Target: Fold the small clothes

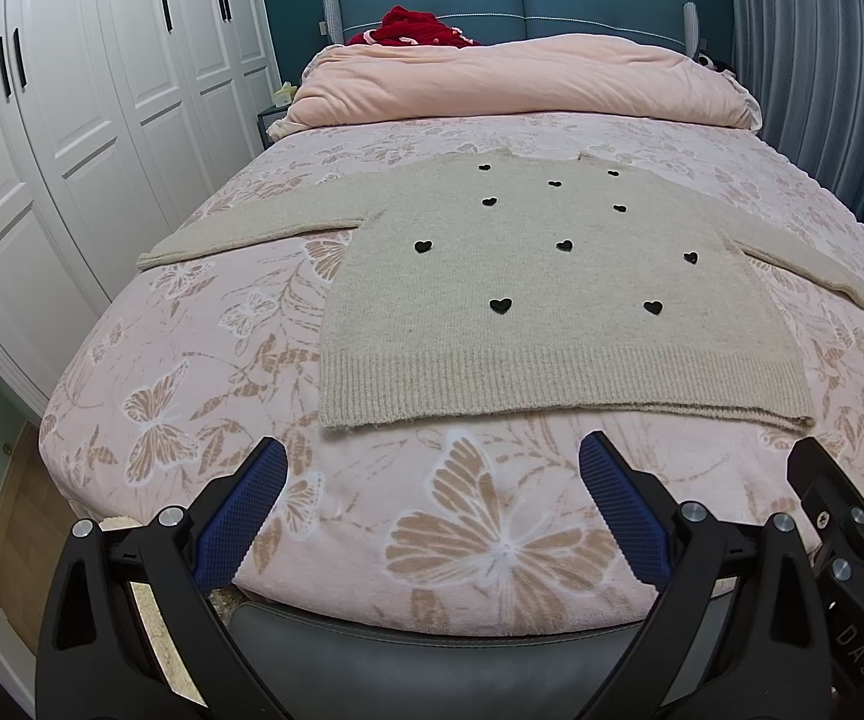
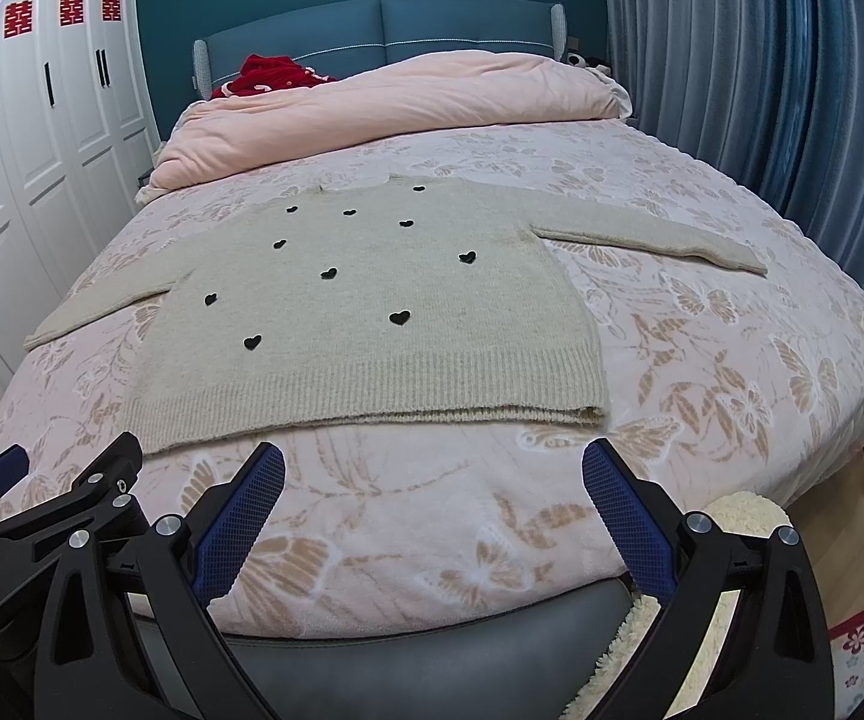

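- The beige knitted sweater with small black hearts [image 1: 528, 276] lies flat and face up on the pink butterfly-patterned bedspread [image 1: 492, 540], both sleeves spread out to the sides and its ribbed hem nearest the grippers.
- No fold shows anywhere on it, so I judge the folding not yet begun; sleeves and body all remain to be done.
- The left gripper [image 1: 432, 474] hangs just short of the hem, its blue-padded fingers spread wide and holding nothing.
- The right gripper [image 2: 432, 474] is likewise spread and empty, near the hem's right part.
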